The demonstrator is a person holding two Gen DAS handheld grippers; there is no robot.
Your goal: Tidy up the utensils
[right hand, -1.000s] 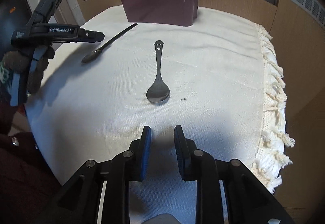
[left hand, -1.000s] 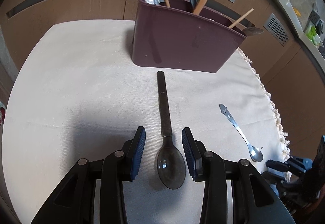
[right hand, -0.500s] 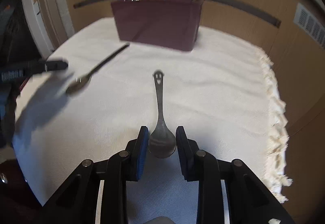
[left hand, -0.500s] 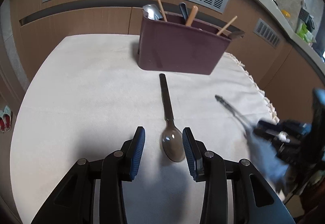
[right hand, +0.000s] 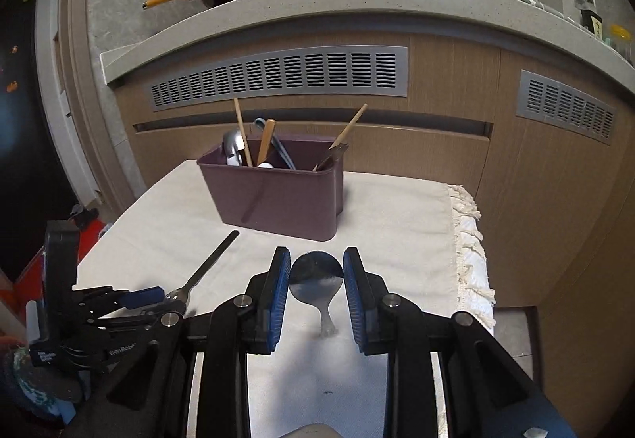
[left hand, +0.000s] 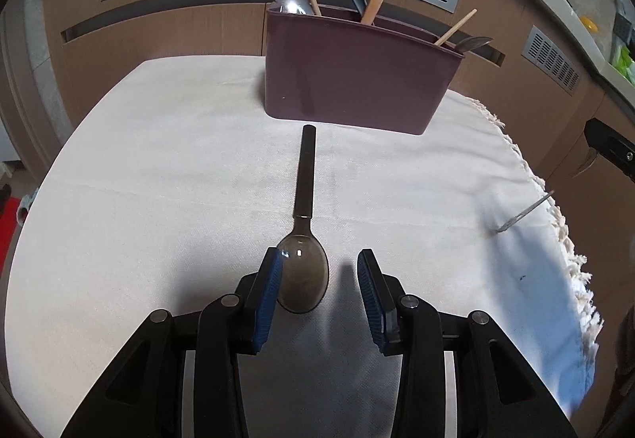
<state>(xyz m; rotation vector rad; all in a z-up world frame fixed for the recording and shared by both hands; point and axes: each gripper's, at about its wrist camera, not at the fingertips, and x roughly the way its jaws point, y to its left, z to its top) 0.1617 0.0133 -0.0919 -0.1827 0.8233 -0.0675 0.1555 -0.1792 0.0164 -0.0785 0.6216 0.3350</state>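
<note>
While gripped, steel spoon [right hand: 316, 279] gleams (handle down).

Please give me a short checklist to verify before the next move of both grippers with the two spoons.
1. Right gripper is clamped on the metal spoon at its bowl: ok.
2. Metal spoon is clear of the cloth, handle hanging down: ok.
3. Left gripper is open around the dark spoon: ok.
4. Dark spoon's bowl is centred between the pads: not ok, it sits against one pad.
5. Holder stands upright: ok.
6. Which compartment takes spoons: cannot tell.
</note>
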